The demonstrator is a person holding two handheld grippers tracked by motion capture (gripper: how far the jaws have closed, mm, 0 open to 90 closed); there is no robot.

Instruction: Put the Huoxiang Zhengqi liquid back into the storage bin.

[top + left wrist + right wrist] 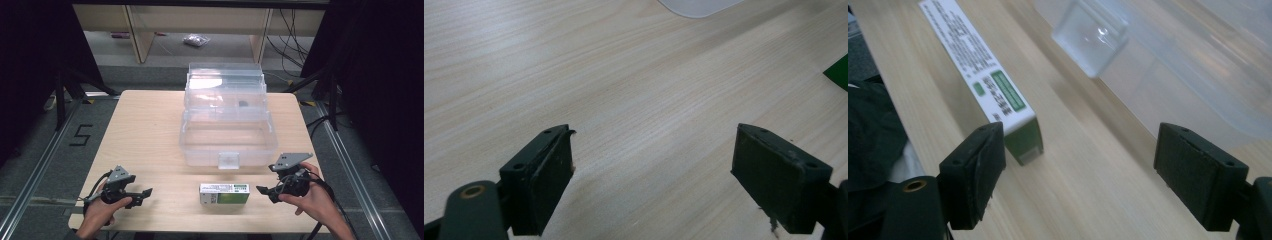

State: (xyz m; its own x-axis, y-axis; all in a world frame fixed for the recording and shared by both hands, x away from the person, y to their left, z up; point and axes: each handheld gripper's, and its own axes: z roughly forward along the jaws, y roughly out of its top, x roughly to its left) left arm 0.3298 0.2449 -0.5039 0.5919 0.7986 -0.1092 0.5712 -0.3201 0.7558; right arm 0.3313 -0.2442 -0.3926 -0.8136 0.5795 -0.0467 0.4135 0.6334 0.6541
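1. The green-and-white carton [224, 194] lies flat near the table's [145, 135] front edge, just before the clear plastic storage box [227, 127].
2. The right gripper [267, 191], jaws wide and empty, points at the carton's end, not touching it.
3. The left gripper [142, 195] stands wide and empty over bare wood, well apart from the carton.

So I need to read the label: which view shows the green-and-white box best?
The right gripper view: the green-and-white box lies close, label facing up. The high view shows it whole but small; the left gripper view catches a green corner.
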